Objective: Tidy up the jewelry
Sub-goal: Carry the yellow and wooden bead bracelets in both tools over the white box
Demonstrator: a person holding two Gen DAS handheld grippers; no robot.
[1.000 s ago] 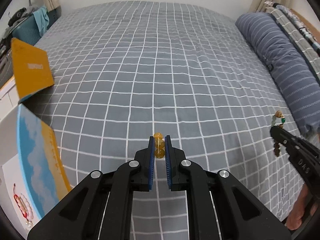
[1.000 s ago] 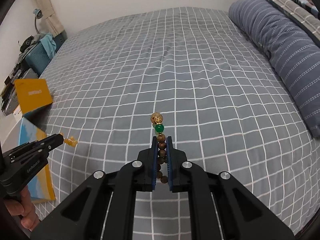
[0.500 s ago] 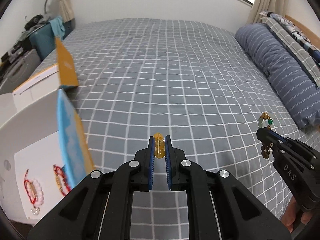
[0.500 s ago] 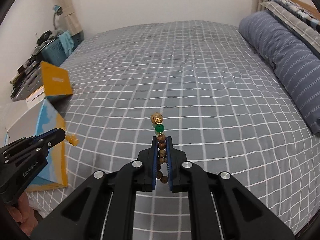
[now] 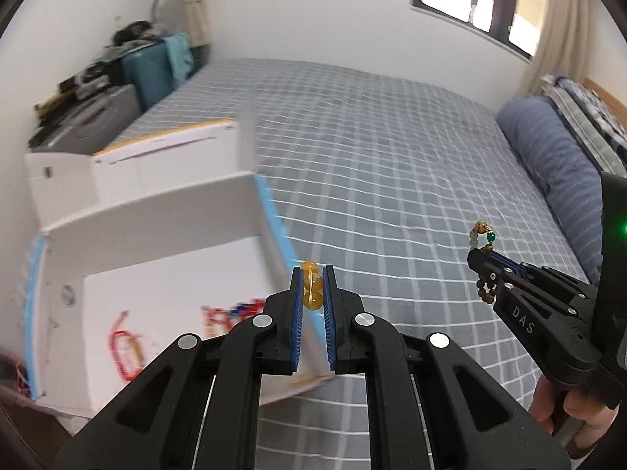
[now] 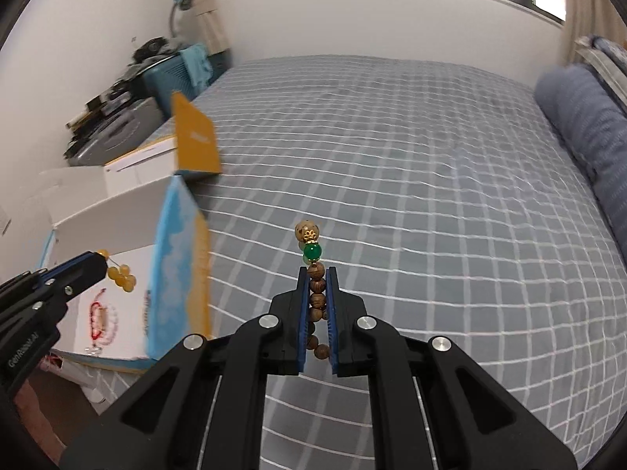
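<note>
My left gripper [image 5: 313, 274] is shut on a yellow bead bracelet [image 5: 312, 290]; it also shows in the right wrist view [image 6: 119, 276], hanging over the open white box [image 6: 129, 286]. My right gripper [image 6: 317, 274] is shut on a brown wooden bead bracelet [image 6: 316, 291] with a green bead and a gold bead on top, held above the bed; it shows in the left wrist view [image 5: 485, 237] too. The white box [image 5: 156, 274] with blue-and-yellow flaps holds red bead bracelets [image 5: 125, 346] on its floor.
The grey checked bed cover [image 6: 411, 196] fills the middle. A blue striped pillow [image 5: 556, 156] lies along the right side. A second white box with an orange flap [image 6: 194, 145] stands behind the first. A cluttered bedside stand [image 6: 117, 117] is at the left wall.
Both grippers have swung left and tilted up. The white box has come in close under my left gripper, which now holds the yellow beads over it. Both stay shut on their bracelets.
</note>
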